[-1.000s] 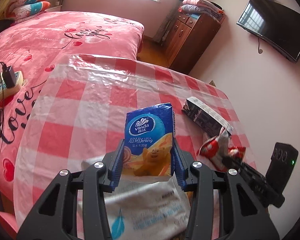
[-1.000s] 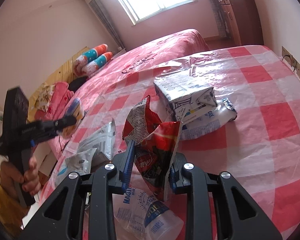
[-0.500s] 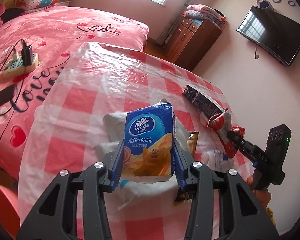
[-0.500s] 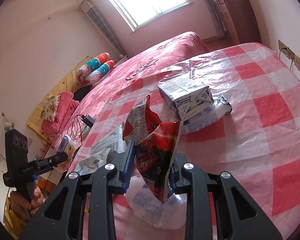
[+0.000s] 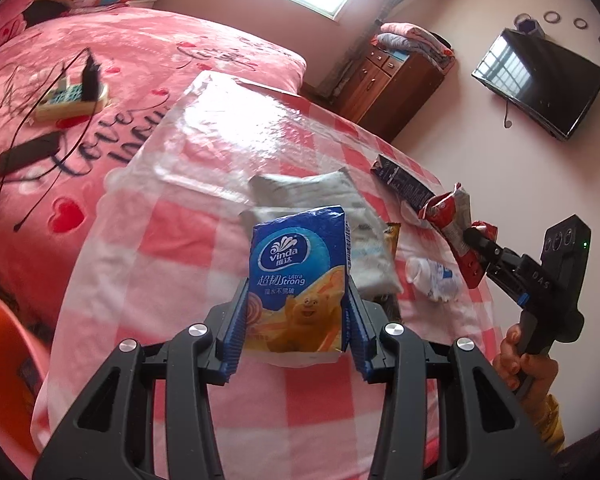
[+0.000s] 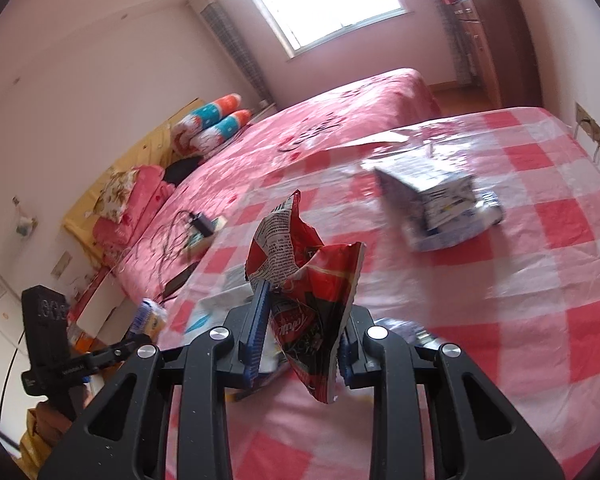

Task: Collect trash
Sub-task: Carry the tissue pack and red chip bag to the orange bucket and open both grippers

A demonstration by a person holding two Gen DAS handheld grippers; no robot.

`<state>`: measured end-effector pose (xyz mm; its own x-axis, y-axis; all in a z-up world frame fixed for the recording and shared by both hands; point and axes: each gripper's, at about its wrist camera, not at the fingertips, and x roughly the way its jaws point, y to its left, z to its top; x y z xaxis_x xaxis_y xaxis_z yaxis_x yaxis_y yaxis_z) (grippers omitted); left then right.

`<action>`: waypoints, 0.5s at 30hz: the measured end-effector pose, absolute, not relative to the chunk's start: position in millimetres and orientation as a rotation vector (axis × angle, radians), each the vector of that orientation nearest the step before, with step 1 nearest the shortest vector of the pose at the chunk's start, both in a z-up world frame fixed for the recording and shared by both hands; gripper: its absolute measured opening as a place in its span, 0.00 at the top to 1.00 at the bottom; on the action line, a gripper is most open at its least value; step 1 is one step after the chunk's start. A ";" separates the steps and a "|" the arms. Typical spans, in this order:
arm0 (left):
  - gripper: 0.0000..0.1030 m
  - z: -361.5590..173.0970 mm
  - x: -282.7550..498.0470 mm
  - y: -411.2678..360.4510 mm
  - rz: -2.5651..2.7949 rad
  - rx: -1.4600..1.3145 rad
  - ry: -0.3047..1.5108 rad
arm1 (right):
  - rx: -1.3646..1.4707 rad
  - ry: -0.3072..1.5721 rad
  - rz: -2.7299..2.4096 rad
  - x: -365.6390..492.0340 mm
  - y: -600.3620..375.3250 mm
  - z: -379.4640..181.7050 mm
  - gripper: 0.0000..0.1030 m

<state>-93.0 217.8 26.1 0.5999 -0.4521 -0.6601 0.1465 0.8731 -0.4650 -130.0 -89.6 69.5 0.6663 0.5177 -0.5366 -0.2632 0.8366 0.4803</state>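
Blue-and-orange plastic: one tissue pack [image 5: 300, 280], "Vinda" logo and a cartoon bear on front, sits upright between our left gripper [image 5: 298, 316] fingers, both blue pads pressed on its sides, jaws narrowed to pack width and clamped on it. It's held up above the table [image 5: 180, 248], not touching the cloth.

Our right gripper [image 6: 302, 328] pinches one crumpled red snack wrapper [image 6: 304, 280], printed text on its inner flap, torn top flaring toward 12 o'clock; jaws nearly closed on the foil. In left view the same wrapper [image 5: 456, 232] shows at 3 o'clock, held clear of the table.

Beyond the pack, at 12–1 o'clock in left view: two grey-white soft bags [image 5: 320, 196] overlapping, one crushed clear bottle [image 5: 432, 276] at 2 o'clock, one dark carton [image 5: 404, 184] past it. In right view one carton [image 6: 432, 200], blurred, lies at 1 o'clock on the red-white check cloth, well apart from the wrapper.

Bed [image 5: 120, 60] at 10–11 o'clock w/ one power strip [image 5: 72, 100].
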 end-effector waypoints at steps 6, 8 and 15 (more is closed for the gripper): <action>0.56 12.1 -118.6 252.7 -0.313 -0.446 0.863 | 0.345 0.780 0.576 -141.0 -33.2 72.2 0.70; 0.56 8.0 -127.4 266.2 -0.294 -0.465 0.861 | 0.330 0.805 0.614 -143.3 -13.4 71.1 0.70; 0.56 -5.9 -164.4 332.0 -0.172 -0.537 0.838 | 0.250 0.893 0.764 -151.2 70.7 67.0 0.70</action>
<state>-164.4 332.0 -5.9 0.6645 -0.3508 -0.6599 -0.0620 0.8541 -0.5164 -151.2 70.7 67.0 0.3882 0.6922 -0.6084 -0.4942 0.7136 0.4965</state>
